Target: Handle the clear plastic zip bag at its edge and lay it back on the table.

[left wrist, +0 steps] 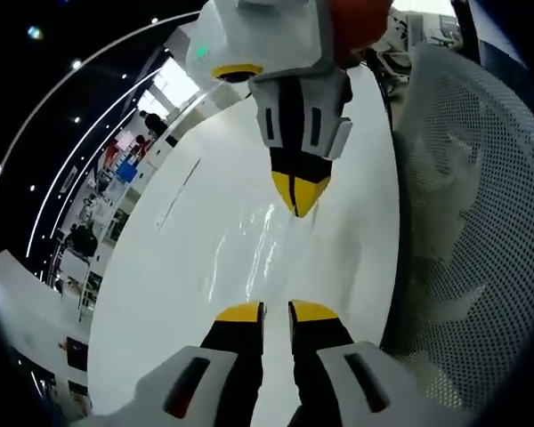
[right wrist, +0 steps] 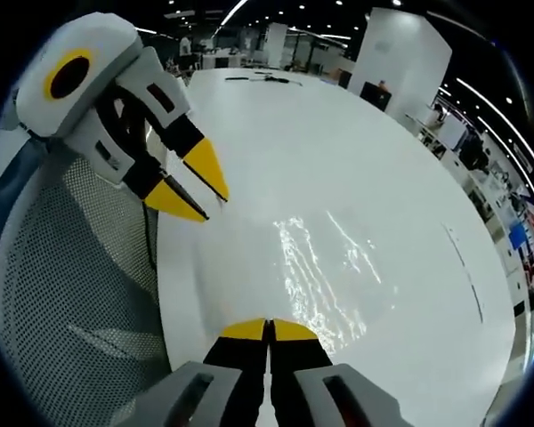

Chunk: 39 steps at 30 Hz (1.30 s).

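Note:
The clear plastic zip bag [left wrist: 254, 253] lies on the white table [left wrist: 151, 294], showing mostly as glints and creases. My right gripper [left wrist: 297, 206] comes down from the top of the left gripper view, its yellow tips shut at the bag's far edge. My left gripper [left wrist: 277, 311] stands at the bag's near side, jaws a little apart with nothing between them. In the right gripper view the bag [right wrist: 325, 267] spreads ahead of the right gripper [right wrist: 269, 327], whose tips press together. The left gripper [right wrist: 189, 185] hangs over the table's [right wrist: 338, 133] left edge, slightly open.
A grey mesh office chair [left wrist: 467, 222] stands against the table's edge [right wrist: 71, 285]. A thin dark line [right wrist: 463, 267] crosses the tabletop beyond the bag. Small dark items [right wrist: 262, 78] lie at the table's far end, with an open office hall behind.

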### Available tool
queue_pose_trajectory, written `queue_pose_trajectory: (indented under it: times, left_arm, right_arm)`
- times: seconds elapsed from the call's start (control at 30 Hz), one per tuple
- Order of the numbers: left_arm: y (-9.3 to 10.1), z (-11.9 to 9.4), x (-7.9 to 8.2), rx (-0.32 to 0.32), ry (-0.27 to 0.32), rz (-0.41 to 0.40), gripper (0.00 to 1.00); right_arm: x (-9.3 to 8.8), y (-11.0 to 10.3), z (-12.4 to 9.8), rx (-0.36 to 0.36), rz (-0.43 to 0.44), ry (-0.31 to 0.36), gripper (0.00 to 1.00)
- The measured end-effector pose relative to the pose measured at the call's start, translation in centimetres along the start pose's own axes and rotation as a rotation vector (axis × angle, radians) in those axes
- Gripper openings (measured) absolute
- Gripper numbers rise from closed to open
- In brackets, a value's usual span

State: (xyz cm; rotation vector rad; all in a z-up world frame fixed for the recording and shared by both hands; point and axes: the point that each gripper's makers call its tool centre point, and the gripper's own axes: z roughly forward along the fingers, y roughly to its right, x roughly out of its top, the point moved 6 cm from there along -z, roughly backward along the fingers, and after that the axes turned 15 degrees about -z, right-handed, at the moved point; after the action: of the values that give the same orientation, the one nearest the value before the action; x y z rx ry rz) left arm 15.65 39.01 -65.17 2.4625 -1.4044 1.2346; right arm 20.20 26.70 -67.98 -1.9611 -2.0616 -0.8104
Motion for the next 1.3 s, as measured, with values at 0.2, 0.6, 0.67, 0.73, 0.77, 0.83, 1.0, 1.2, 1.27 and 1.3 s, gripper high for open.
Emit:
queue_pose_trajectory:
  times: [0.2, 0.6, 0.67, 0.73, 0.77, 0.83, 1.0, 1.2, 1.27, 1.3]
  left_arm:
    - [0.5, -0.7, 1.8, -0.009, 0.030, 0.039, 0.13]
    - [2.1, 0.1, 3.7, -0.056, 0.054, 0.133, 0.14]
    - [2.3, 0.4, 3.8, -0.064, 0.051, 0.150, 0.14]
    - [2.5, 0.7, 3.9, -0.070, 0.045, 0.169, 0.14]
    - [2.7, 0.9, 3.9, -0.074, 0.043, 0.175, 0.14]
    - [2.9, 1.3, 3.8, -0.080, 0.040, 0.180, 0.13]
    - [3.2, 2.0, 3.7, -0.083, 0.029, 0.208, 0.12]
    - [3.0, 2.9, 3.3, -0.080, 0.010, 0.221, 0.10]
    - [3.0, 3.1, 3.1, -0.081, 0.005, 0.222, 0.09]
    - [3.0, 3.1, 3.1, -0.082, 0.001, 0.226, 0.07]
  right_arm:
    - [0.0, 0.3, 0.2, -0.009, 0.013, -0.005, 0.00]
    - [0.2, 0.3, -0.5, -0.019, 0.013, -0.003, 0.00]
    - [0.2, 0.3, -0.5, -0.020, 0.011, -0.001, 0.00]
    - [0.2, 0.3, -0.5, -0.019, 0.009, -0.001, 0.00]
    - [0.2, 0.3, -0.5, -0.020, 0.008, 0.000, 0.00]
    - [0.2, 0.2, -0.6, -0.018, 0.009, 0.000, 0.00]
    - [0.2, 0.1, -0.8, -0.015, -0.001, -0.002, 0.00]
    - [0.6, 0.0, -1.1, -0.012, -0.007, 0.001, 0.00]
    - [0.8, -0.1, -1.4, -0.013, -0.012, 0.001, 0.00]
    - [0.9, -0.1, -1.4, -0.012, -0.011, 0.001, 0.00]
